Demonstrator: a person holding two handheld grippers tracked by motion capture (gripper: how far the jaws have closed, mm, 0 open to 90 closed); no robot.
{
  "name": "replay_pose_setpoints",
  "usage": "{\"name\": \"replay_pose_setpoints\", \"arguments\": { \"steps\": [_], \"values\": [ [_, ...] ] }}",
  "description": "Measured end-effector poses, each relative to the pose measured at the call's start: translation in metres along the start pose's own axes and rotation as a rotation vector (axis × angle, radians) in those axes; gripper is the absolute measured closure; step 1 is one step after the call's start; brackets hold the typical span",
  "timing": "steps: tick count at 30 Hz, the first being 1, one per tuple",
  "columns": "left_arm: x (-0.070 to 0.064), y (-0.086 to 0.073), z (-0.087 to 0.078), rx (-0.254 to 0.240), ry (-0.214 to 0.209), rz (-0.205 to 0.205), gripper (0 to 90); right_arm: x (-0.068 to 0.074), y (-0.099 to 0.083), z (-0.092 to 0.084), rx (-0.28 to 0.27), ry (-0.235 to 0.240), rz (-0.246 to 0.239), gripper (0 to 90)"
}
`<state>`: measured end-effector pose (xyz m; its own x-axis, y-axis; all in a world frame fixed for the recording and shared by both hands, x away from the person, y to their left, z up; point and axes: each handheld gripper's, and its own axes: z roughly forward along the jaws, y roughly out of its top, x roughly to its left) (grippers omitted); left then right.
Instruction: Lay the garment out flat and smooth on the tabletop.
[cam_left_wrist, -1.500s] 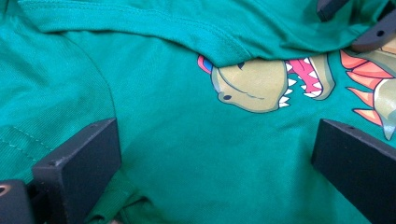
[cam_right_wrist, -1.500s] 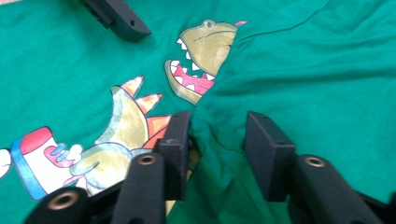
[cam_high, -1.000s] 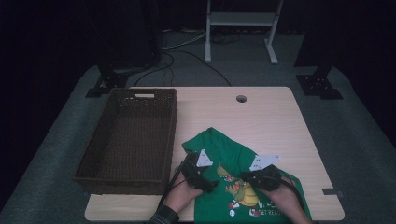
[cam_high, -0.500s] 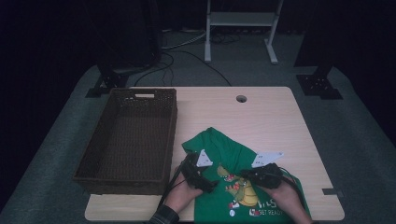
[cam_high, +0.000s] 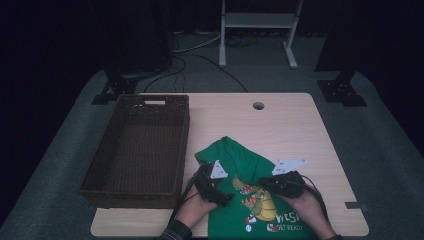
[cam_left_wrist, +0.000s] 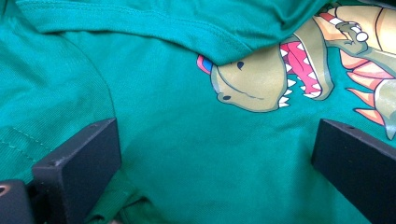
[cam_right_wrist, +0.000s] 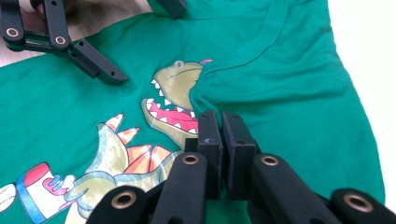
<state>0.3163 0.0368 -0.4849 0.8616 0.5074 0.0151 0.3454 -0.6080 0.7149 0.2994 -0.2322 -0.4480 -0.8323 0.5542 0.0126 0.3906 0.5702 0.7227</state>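
Shirt (cam_high: 250, 200) lies flat at the counter's (cam_high: 280, 125) near edge, right tongs (cam_right_wrist: 221, 122) clamped on its folded-over flap, left tongs (cam_left_wrist: 210, 154) apart just left.

Left hand-held gripper (cam_high: 226, 196) wide apart, right hand-held gripper (cam_right_wrist: 220, 122) clamped.

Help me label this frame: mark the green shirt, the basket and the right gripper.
green shirt (cam_high: 235, 159): high view, folded upper part.
basket (cam_high: 186, 135): high view, right wall.
right gripper (cam_right_wrist: 221, 122): right gripper view, between the closed tips.
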Motion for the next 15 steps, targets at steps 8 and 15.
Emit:
{"name": "replay_pose_setpoints", "arguments": {
  "steps": [8, 15],
  "values": [
    [0.0000, 0.0000, 0.0000, 0.000, 0.000, 0.000, 0.6, -0.0021, 0.0031, -0.0013, -0.005, -0.010, -0.001, 87.3],
    [-0.0001, 0.0000, 0.0000, -0.001, 0.000, -0.001, 0.6, -0.0050, 0.0060, -0.0043, -0.011, -0.018, -0.002, 87.3]
  ]
}}
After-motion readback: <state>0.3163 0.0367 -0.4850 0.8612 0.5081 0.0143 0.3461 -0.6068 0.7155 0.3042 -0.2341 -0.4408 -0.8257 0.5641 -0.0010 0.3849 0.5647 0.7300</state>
